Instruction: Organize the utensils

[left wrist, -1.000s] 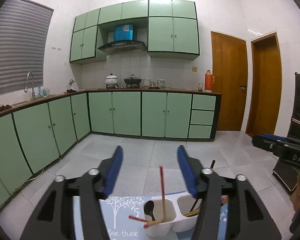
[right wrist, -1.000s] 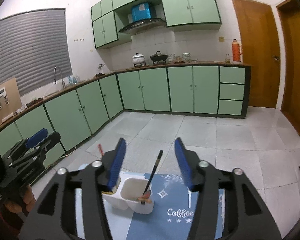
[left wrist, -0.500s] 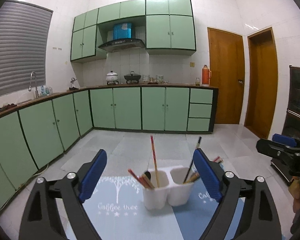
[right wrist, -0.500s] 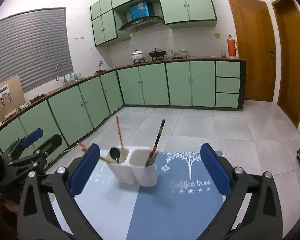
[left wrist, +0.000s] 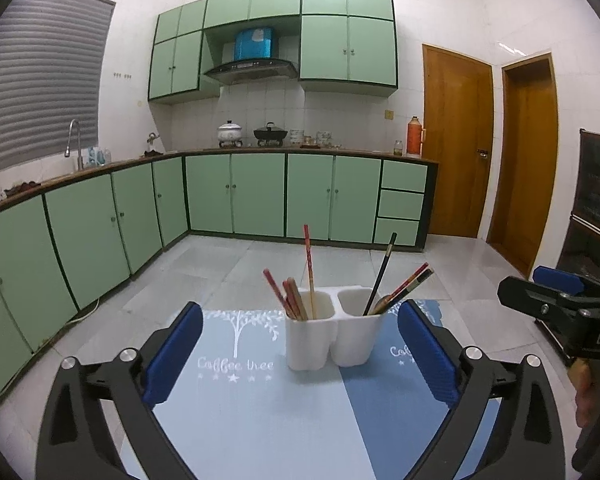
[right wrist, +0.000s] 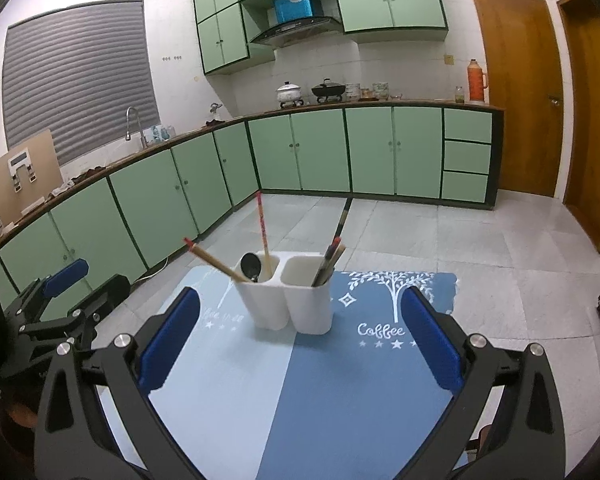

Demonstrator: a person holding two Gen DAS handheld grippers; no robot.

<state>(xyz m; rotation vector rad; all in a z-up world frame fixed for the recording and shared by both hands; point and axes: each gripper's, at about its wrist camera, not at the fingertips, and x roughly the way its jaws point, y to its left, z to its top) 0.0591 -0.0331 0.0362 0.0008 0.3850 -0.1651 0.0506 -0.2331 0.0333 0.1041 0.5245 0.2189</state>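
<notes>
Utensils stand in a white holder [left wrist: 332,330] with two cups, on a blue mat [left wrist: 260,412] in front of you. Start at the left: your left gripper [left wrist: 300,354] has its jaws opening, already very wide, and nothing is pinched in them. Its blue pads [left wrist: 172,354] sit one on each side of the holder and do not touch it. The mat under it is light blue on the left and darker blue on the right, with a white tree [left wrist: 238,326] and the words "Coffee tree" on it. In the holder's left cup you can see red chopsticks [left wrist: 278,294] that lean left, one tall stick [left wrist: 309,268] that stands almost straight, and a black spoon [right wrist: 251,266] that shows from the right camera. In the right cup a black chopstick [left wrist: 380,274] leans right, and more sticks [left wrist: 412,282] lean further right beside it. Next comes your right gripper [right wrist: 300,338]. Its jaws are wide apart too, and they hold nothing. The holder stands ahead of them, near the far edge of the mat. Each gripper can be seen at the side of the other one's view, so the two are well apart. Behind the mat there are a tiled floor [left wrist: 228,264] and green cupboards [left wrist: 256,196].
</notes>
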